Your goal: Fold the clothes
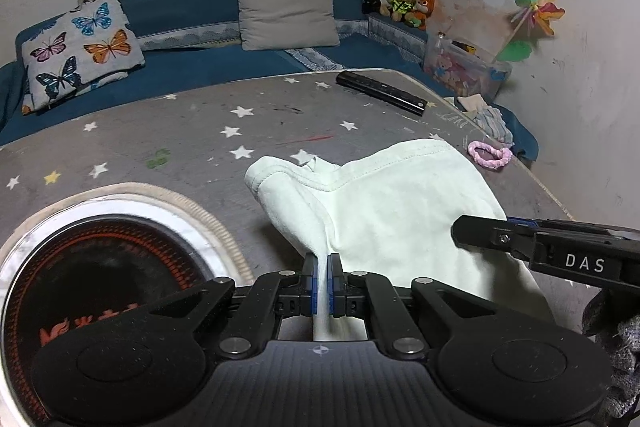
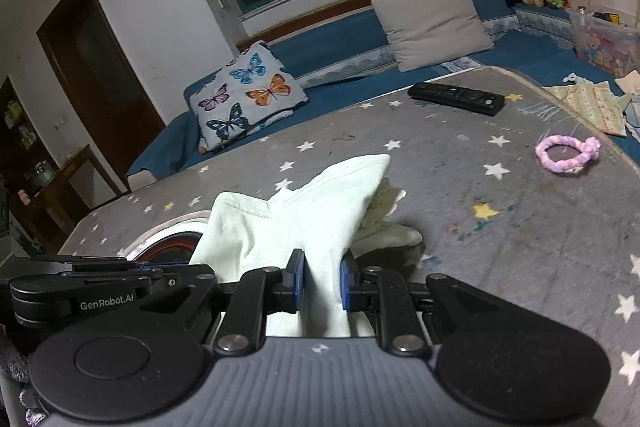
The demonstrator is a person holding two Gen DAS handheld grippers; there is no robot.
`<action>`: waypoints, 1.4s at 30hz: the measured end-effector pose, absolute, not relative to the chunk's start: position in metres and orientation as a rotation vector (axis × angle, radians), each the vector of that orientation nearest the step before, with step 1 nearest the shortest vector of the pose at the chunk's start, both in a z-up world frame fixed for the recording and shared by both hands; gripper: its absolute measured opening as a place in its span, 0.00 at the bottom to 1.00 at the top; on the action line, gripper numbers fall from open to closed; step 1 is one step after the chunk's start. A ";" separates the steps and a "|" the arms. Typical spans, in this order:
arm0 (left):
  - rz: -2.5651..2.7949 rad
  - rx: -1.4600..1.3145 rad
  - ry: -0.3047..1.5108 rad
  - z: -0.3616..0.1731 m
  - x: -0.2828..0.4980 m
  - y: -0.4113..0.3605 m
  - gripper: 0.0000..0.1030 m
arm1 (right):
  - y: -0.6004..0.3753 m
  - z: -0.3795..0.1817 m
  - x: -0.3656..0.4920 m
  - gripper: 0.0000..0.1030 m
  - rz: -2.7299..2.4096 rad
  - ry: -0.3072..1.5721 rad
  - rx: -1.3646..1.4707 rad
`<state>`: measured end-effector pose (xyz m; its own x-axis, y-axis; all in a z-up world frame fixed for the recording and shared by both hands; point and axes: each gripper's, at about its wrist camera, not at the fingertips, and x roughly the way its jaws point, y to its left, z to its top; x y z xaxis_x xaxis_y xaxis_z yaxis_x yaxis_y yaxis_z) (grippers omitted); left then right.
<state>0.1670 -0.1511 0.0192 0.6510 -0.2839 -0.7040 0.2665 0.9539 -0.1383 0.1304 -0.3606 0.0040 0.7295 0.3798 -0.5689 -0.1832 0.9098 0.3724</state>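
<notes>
A pale green-white garment (image 1: pixel 400 203) lies partly lifted over the grey star-patterned table (image 1: pixel 192 131). My left gripper (image 1: pixel 322 267) is shut on a thin edge of the cloth, which runs down between its blue pads. My right gripper (image 2: pixel 322 281) is shut on a thicker bunch of the same garment (image 2: pixel 304 215), its blue pads pressing on both sides. In the left wrist view the right gripper (image 1: pixel 464 233) comes in from the right edge and lies over the cloth. The far hem of the garment rests on the table.
A round black heater plate (image 1: pixel 100 267) with red markings is set into the table at the left. A black remote (image 1: pixel 382 91) and a pink braided hair band (image 1: pixel 490 154) lie on the table. Behind are blue bedding, a butterfly pillow (image 1: pixel 80 47), a grey pillow and a toy box.
</notes>
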 end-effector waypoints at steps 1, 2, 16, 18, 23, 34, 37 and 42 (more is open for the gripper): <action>-0.316 -0.021 0.806 0.018 0.169 -0.153 0.05 | -0.363 0.004 0.132 0.16 0.312 0.688 0.302; -0.318 -0.019 0.808 0.018 0.171 -0.156 0.05 | -0.366 0.003 0.135 0.16 0.308 0.689 0.301; -0.312 0.000 0.868 -0.005 0.189 -0.163 0.05 | -0.386 -0.023 0.149 0.21 0.249 0.759 0.308; -0.309 0.003 0.874 -0.007 0.190 -0.163 0.08 | -0.386 -0.024 0.149 0.23 0.241 0.759 0.302; -0.308 0.016 0.880 -0.009 0.189 -0.163 0.08 | -0.390 -0.020 0.143 0.25 0.218 0.742 0.291; -0.307 0.035 0.876 -0.008 0.181 -0.163 0.38 | -0.387 -0.003 0.119 0.28 0.259 0.688 0.283; -0.307 0.037 0.873 -0.007 0.177 -0.162 0.47 | -0.383 -0.003 0.108 0.28 0.292 0.693 0.270; -0.310 0.041 0.873 -0.009 0.169 -0.160 0.57 | -0.380 -0.009 0.090 0.28 0.326 0.712 0.265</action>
<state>0.1686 -0.1598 -0.0088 0.6004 -0.2512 -0.7592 0.2843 0.9544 -0.0909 0.0902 -0.3795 -0.0088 0.7102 0.3795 -0.5929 -0.2009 0.9165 0.3459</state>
